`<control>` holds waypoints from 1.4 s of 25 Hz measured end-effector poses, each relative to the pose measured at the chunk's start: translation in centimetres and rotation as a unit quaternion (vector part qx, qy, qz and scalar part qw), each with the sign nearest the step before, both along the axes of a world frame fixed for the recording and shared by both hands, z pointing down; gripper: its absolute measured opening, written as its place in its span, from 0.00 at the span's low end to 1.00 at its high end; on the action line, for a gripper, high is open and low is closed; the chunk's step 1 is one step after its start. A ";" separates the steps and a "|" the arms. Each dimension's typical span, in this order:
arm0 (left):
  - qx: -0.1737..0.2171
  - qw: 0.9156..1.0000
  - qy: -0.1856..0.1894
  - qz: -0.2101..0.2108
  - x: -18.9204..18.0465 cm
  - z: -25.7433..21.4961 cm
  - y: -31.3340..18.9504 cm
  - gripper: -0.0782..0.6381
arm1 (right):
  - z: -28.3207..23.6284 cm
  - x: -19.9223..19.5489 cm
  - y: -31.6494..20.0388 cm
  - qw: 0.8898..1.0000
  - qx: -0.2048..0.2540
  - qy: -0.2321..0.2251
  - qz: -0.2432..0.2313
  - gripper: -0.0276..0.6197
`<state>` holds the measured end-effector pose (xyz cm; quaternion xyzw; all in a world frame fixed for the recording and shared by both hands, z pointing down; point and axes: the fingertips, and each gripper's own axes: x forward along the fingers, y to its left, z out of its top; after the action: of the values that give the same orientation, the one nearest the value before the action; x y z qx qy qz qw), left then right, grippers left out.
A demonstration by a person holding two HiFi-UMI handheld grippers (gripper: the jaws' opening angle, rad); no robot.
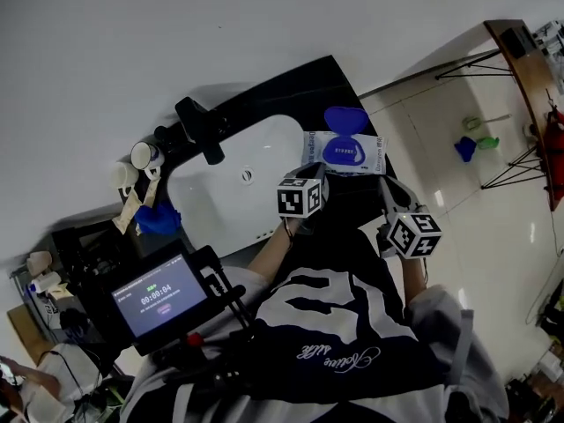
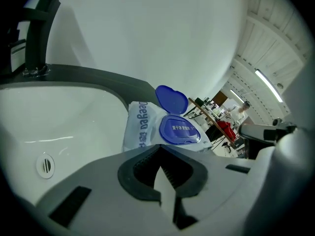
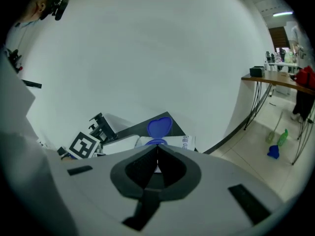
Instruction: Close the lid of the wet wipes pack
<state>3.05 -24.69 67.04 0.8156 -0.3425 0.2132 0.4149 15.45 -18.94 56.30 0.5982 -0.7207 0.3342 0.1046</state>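
Note:
A white wet wipes pack [image 1: 345, 152] lies on the dark counter right of the sink, its blue lid [image 1: 345, 118] flipped up and open. The left gripper view shows the same pack [image 2: 142, 127] with its lid [image 2: 172, 99] raised behind the blue opening. From the right gripper view the pack [image 3: 170, 141] and lid [image 3: 159, 127] peek over the jaws. My left gripper [image 1: 310, 181] hangs just short of the pack, shut and empty. My right gripper [image 1: 388, 192] is at the pack's right end, also shut with nothing held.
A white sink [image 1: 238, 188] with a black tap [image 1: 201, 129] fills the counter left of the pack. Cups and a blue cloth [image 1: 159, 220] sit at the sink's left end. Tiled floor, a wooden table [image 1: 529, 69] and cleaning items lie to the right.

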 end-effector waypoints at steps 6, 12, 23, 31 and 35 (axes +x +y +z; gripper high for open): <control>0.002 1.000 -0.022 -0.011 -0.2 0.2 0.2 0.11 | 1.5 1.2 -6.2 0.995 0.003 0.027 -0.092 0.04; -0.013 0.999 -0.020 -0.039 -0.1 0.4 0.1 0.11 | 5.0 3.3 -12.0 0.984 -0.022 0.069 -0.163 0.04; -0.018 0.997 -0.028 -0.063 -0.3 0.5 0.2 0.11 | 7.5 2.5 -16.5 0.977 -0.039 0.047 -0.207 0.04; -0.018 0.998 -0.029 -0.060 -0.4 0.7 0.1 0.11 | 4.8 0.2 -13.2 0.973 -0.016 0.019 -0.230 0.04; -0.019 0.998 -0.026 -0.058 -0.4 0.6 0.2 0.11 | 5.2 -1.9 -9.9 0.962 -0.029 0.048 -0.269 0.04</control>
<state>2.67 -24.49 67.61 0.7808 -0.3955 0.2161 0.4328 13.59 -28.82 61.49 0.3946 -0.8390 0.2856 0.2424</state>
